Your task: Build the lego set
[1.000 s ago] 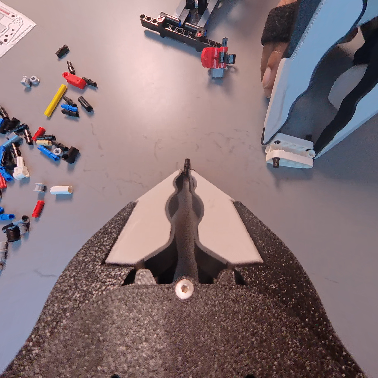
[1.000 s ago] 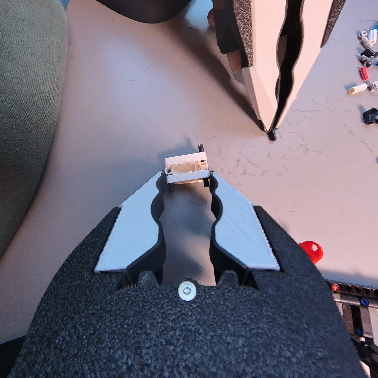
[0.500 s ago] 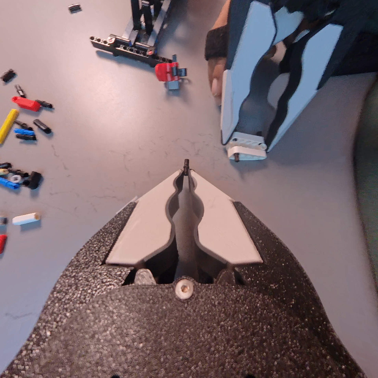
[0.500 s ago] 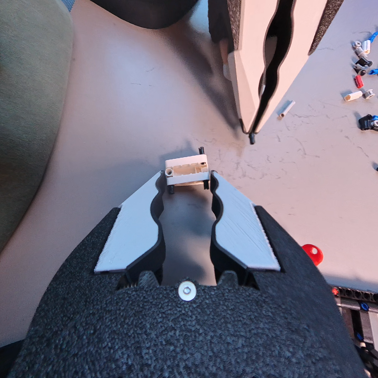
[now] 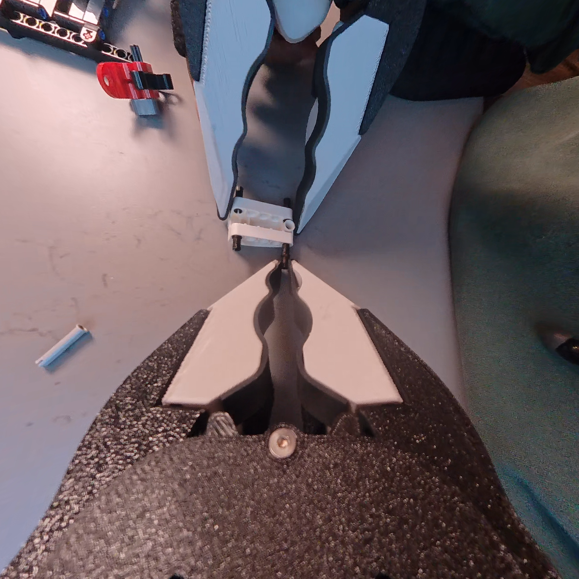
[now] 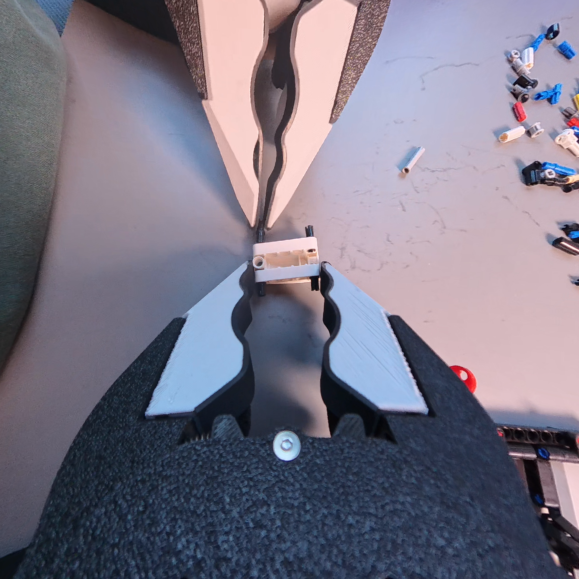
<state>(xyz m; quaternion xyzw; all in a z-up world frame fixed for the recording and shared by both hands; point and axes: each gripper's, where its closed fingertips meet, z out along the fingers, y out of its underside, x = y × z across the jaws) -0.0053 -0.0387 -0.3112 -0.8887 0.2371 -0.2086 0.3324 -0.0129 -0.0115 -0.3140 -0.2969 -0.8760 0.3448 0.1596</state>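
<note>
The right gripper (image 6: 286, 275) is holding the white block (image 6: 285, 260) w/ fingers spread approx. to its width, just above the table (image 6: 407, 282). The left gripper (image 5: 284, 266), nearly closed, is pinching a black pin (image 5: 284, 255) touching the block's corner.

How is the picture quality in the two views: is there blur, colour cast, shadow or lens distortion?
Left wrist view: cool grey-blue light, slight motion blur on the loose grey tube, dark shadow between the right tongs. Right wrist view: warm pinkish cast on the table, white frame piece sharp. Both views: wide-angle bending toward the edges.
</note>
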